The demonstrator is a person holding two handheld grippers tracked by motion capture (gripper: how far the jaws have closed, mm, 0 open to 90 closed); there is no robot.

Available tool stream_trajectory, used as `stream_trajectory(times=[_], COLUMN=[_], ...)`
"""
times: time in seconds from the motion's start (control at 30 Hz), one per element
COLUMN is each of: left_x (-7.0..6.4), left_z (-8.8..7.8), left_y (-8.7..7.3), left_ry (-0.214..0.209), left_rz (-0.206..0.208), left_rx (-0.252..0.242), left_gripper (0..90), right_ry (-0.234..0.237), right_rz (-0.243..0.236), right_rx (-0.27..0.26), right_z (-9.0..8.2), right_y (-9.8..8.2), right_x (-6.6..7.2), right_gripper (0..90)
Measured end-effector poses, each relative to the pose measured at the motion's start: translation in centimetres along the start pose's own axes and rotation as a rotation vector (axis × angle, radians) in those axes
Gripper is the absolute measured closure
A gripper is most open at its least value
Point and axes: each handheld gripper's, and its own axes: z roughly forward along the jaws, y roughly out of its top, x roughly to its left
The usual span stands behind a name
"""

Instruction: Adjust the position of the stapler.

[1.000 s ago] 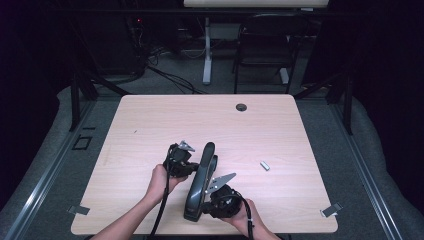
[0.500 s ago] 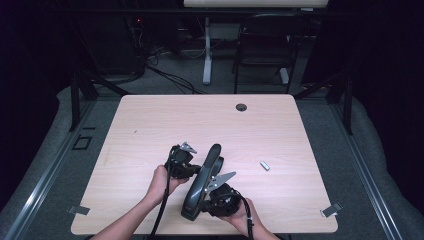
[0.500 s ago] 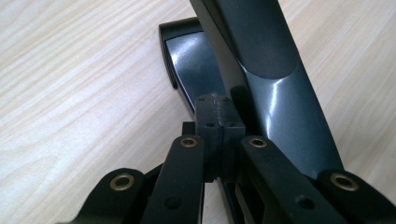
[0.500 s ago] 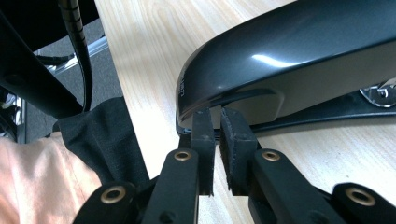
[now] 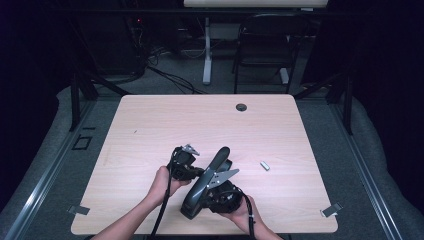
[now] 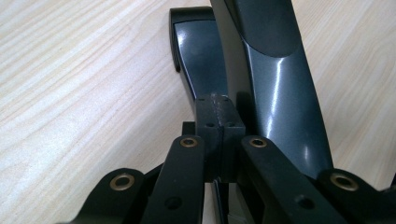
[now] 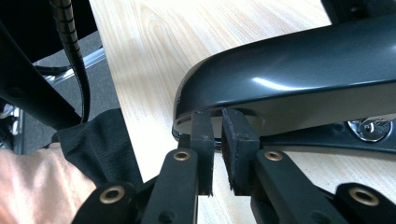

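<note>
Two grippers meet at a large dark grey stapler near the front edge of the tabletop. The left gripper has its jaws fully closed, tips against the stapler's side. The right gripper is almost closed, with a thin slit between its pads beneath the stapler's rounded end. A small silver piece lies apart, on the right.

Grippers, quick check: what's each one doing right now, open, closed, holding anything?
Left gripper: closed, pads together beside the dark stapler, gripping nothing.
Right gripper: nearly closed, tips against the stapler's rear end; whether it pinches it cannot be told.
</note>
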Motion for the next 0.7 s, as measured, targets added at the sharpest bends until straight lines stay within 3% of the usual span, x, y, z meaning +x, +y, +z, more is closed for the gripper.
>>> stream_trajectory(times=[0.7], left_x=[-0.26], left_z=[0.1], left_y=[0.04], left_ry=[-0.072], left_rz=[0.033], left_rx=[-0.004], left_gripper=[90.0], right_ry=[0.004], right_rz=[-0.001], right_rx=[-0.013], right_z=[-0.63], right_y=[0.29], right_x=[-0.45], right_gripper=[82.6])
